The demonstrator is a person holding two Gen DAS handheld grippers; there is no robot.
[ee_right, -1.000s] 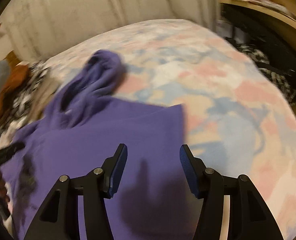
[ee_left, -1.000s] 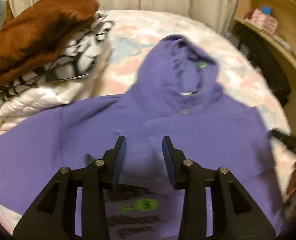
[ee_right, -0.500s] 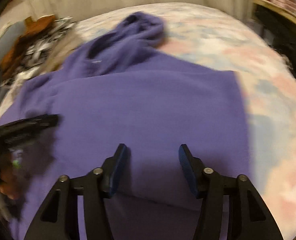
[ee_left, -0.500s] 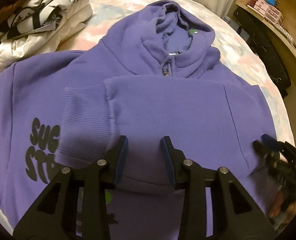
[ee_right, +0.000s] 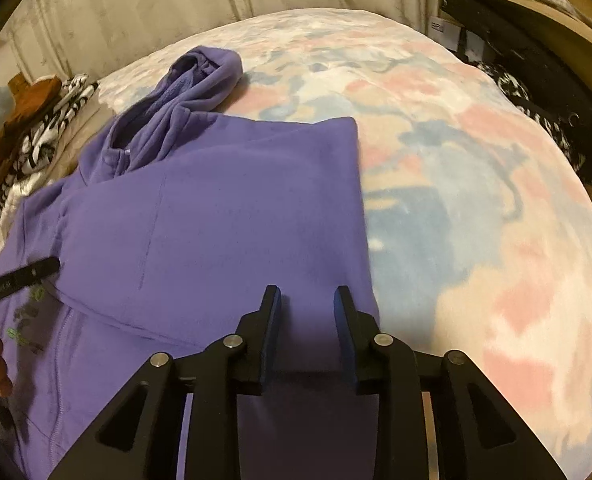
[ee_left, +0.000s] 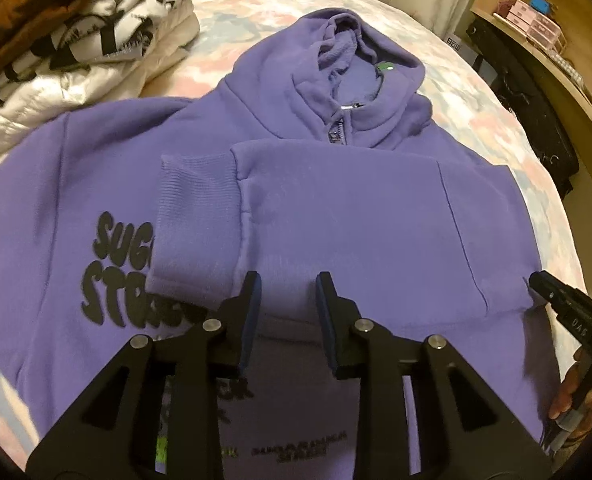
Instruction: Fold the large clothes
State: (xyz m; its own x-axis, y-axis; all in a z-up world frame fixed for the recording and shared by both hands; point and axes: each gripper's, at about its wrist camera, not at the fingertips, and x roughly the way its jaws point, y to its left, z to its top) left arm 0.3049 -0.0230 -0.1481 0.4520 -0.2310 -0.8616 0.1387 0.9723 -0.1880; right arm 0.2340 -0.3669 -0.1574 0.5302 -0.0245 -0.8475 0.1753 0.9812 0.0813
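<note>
Fleece is lying thick and soft across the flowered bed [ee_right: 456, 152]: the purple hoodie [ee_left: 336, 220] is spreading face up, hood [ee_left: 356, 60] pointing toward the curtain, with one sleeve already folded across the chest so that its ribbed cuff [ee_left: 195, 208] is covering part of the black lettering. The left claw [ee_left: 287, 312] is hovering over the lower edge of that folded sleeve, near the middle of the garment; its jaws have just been closing, yet a gap is showing between the blue pads and no cloth is visibly pinched there. The right claw [ee_right: 306, 320] is hanging over the hoodie's straight side edge, just beside bare bedspread, and its jaws have likewise been narrowing fast, with fabric below them rather than clearly caught between them (whether a pad is brushing the fleece cannot be told). A stack of folded clothes [ee_left: 75, 52] is sitting beside the hoodie's shoulder.

Judging by its look, the garment is going to behave as limp, fairly heavy knit: it will sag and drag, not slide, and doubled layers will bulk up. Hems, side seams and the ribbed band are probably offering the firmest hold, since a pinch in mid-panel is likely to lift only the top layer.
</note>
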